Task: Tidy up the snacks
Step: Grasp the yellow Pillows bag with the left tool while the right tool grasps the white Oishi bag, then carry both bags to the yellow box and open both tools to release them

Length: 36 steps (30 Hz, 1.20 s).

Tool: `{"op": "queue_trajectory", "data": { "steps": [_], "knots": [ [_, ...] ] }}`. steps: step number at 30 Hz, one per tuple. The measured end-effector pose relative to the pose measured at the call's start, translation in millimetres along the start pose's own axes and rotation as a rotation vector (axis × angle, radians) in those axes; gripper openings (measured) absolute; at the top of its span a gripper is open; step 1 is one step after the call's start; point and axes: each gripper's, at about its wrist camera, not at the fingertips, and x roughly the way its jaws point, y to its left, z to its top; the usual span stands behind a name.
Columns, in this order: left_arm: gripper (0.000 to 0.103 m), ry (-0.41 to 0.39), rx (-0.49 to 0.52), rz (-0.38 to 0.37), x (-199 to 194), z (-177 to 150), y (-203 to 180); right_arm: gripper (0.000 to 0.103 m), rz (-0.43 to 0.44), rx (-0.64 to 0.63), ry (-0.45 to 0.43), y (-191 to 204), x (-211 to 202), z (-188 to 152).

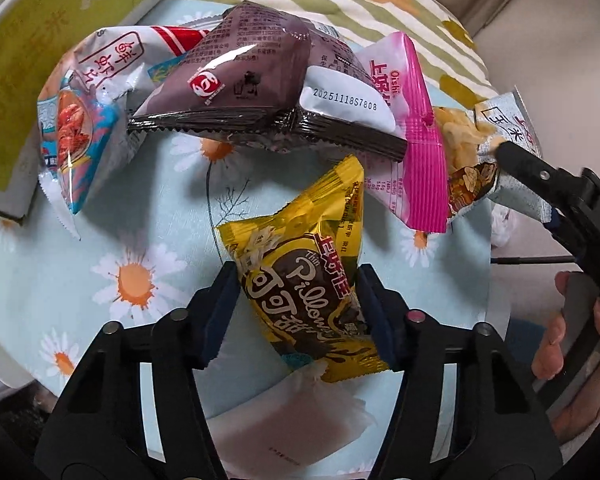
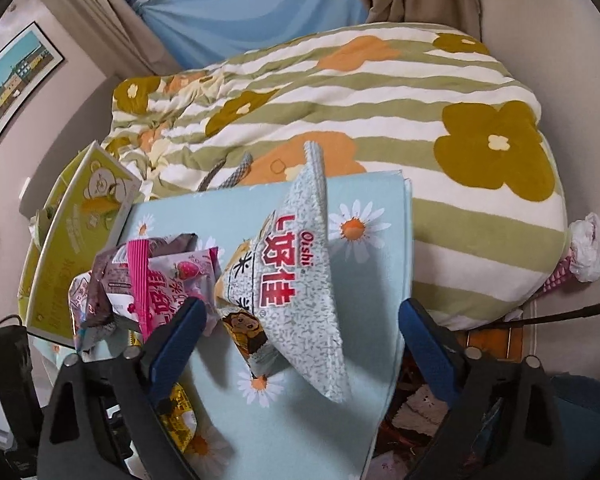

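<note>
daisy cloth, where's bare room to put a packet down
Free: the daisy cloth left of the yellow packet, below the shrimp packet. Crowded: the far edge, where the brown packet, pink packet and speckled packet pile up.

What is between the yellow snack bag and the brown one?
Nothing: the left wrist view shows only bare daisy cloth between the yellow bag and the brown bag.

left wrist: we look steeply down, close, past our jaws at the tabletop (image 1: 100, 248) | right wrist: we look down less steeply, close, bed (image 2: 380, 92) beyond our jaws | shared: both views take in the pink packet (image 1: 416, 128) (image 2: 156, 280) and grey packet (image 1: 508, 128) (image 2: 300, 276)
</note>
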Motion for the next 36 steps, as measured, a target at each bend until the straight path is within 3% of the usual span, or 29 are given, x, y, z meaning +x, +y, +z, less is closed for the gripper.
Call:
{"op": "queue_trajectory", "data": {
  "steps": [9,23,36],
  "knots": [
    [0.053,-0.024,0.011,-0.004,-7.8,6.9,5.4,0.083,0.024,-0.018,0.028,4.7,17.6,5.0],
    [0.052,-0.068,0.047,-0.014,-23.1,8.0,1.0,0.053,0.027,-0.038,0.048,11.0,29.0,4.0],
    [0.050,-0.138,0.084,-0.035,-62.5,0.5,-1.4,0.050,0.011,-0.056,-0.036,26.5,-20.7,-1.2]
  ]
}}
